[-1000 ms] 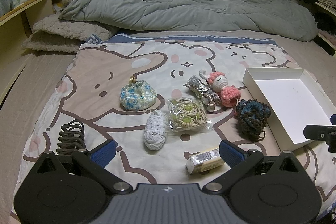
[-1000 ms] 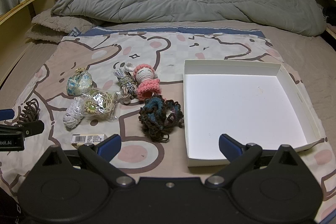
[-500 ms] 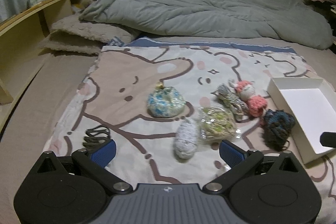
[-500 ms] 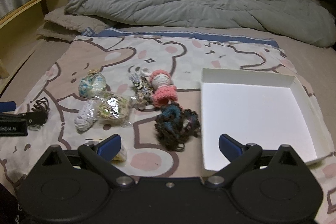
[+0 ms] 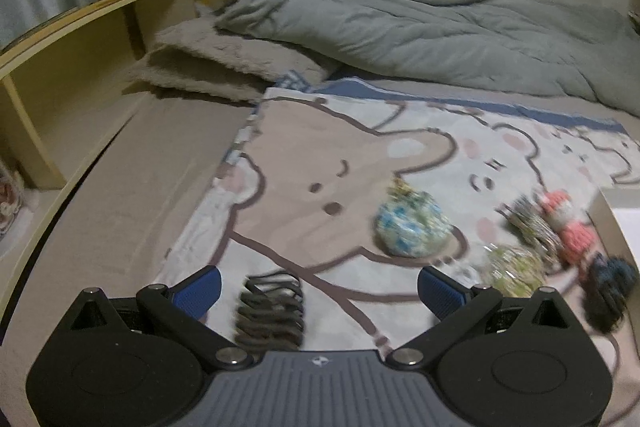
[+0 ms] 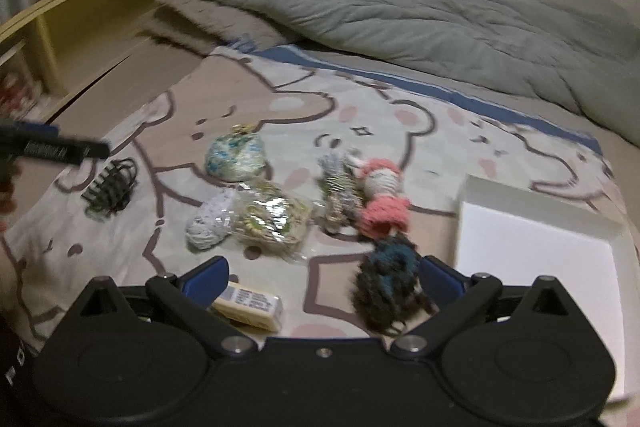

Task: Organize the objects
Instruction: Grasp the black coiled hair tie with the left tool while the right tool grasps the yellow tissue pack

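Left hand-held gripper swung left, jaws wide, now straddling dark hair claw.

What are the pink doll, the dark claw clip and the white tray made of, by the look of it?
Pink doll: crocheted yarn, matte; knitted texture shows despite blur.
Dark claw clip: likely hard plastic; thin rigid curved teeth, slight sheen.
White tray: probably cardboard or paperboard; thin, flat, folded-looking walls, smooth matte white.

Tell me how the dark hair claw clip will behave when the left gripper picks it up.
The hair claw clip looks rigid, so it should hold shape. Its open, curved teeth suggest it is light and may twist between the left gripper's open jaws. On the soft blanket it probably won't roll.
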Available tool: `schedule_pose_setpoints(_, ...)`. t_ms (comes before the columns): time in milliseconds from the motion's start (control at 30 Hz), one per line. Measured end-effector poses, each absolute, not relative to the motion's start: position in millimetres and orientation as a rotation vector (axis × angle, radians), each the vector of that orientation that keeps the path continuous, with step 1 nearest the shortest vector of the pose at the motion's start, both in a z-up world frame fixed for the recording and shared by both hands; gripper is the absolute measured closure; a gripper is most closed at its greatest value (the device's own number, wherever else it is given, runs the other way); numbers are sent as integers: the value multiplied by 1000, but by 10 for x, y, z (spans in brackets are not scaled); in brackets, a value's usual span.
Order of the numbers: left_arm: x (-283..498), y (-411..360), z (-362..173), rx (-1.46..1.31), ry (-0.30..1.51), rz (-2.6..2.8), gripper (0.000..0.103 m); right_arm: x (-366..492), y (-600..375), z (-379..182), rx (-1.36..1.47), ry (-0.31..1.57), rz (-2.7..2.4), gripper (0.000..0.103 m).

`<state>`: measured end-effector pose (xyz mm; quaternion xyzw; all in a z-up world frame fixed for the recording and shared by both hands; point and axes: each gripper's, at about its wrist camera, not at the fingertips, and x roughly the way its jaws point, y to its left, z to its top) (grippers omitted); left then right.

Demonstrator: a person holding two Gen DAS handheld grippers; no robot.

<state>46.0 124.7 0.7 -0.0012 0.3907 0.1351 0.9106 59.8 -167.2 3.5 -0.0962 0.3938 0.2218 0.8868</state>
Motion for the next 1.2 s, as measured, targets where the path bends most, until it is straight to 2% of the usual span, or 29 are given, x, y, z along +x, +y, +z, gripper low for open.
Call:
schedule_pose_setpoints(367, 672, 1729, -312, -58, 885, 349, 0, 676, -1146, -393, -477, 835, 759, 1)
schedule_pose_setpoints(600, 703, 1980, -538, -124, 949, 328, 1, 787, -1034, -767, -598, 894, 718, 1)
schedule_pose_setpoints(867, 759, 2121, -756, -200, 1017, 278, 9, 1196, -1215, -753, -304, 936, 455, 1)
schedule_pose_setpoints(1067, 830, 2032, -814, -200, 1042, 242, 12, 1200, -1158, -861, -21, 1067, 436, 1)
schedule_pose_setpoints(1200, 883, 1940, -887, -156, 1072, 223, 14, 1136, -948, -970, -11, 1099, 405, 1)
